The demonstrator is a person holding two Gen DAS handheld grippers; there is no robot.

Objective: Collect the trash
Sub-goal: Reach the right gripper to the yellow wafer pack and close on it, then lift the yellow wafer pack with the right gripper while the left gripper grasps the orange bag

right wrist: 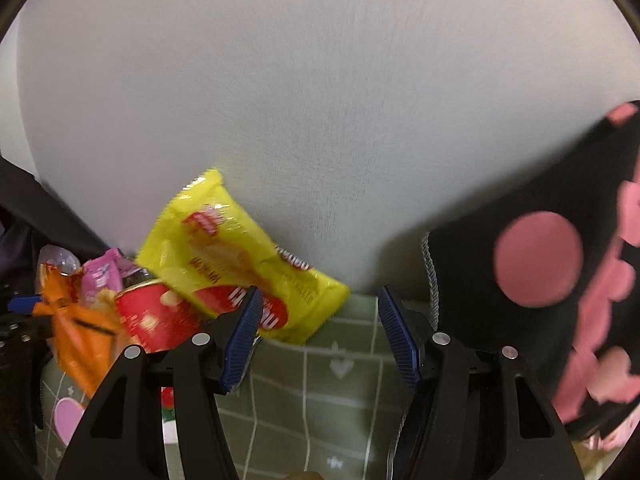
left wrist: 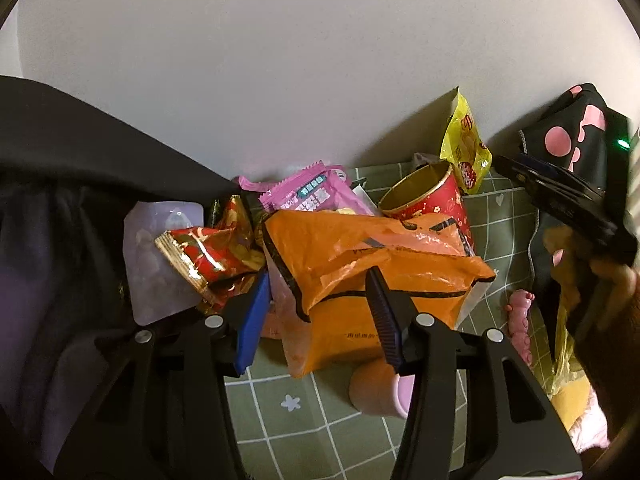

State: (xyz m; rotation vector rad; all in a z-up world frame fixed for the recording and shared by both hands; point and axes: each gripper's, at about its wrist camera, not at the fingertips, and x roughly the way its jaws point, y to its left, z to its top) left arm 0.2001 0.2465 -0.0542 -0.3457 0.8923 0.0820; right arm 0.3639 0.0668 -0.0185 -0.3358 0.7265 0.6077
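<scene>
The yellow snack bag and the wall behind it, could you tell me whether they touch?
Touching: the right wrist view shows the yellow snack bag leaning against the wall.

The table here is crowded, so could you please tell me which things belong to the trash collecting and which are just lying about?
Trash to collect:
- orange bag, between the left gripper fingers
- yellow snack packet
- red paper cup
- pink wrapper
- red-and-gold wrapper

Lying about:
- black cloth with pink dots
- checked tablecloth
- pink toy
</scene>
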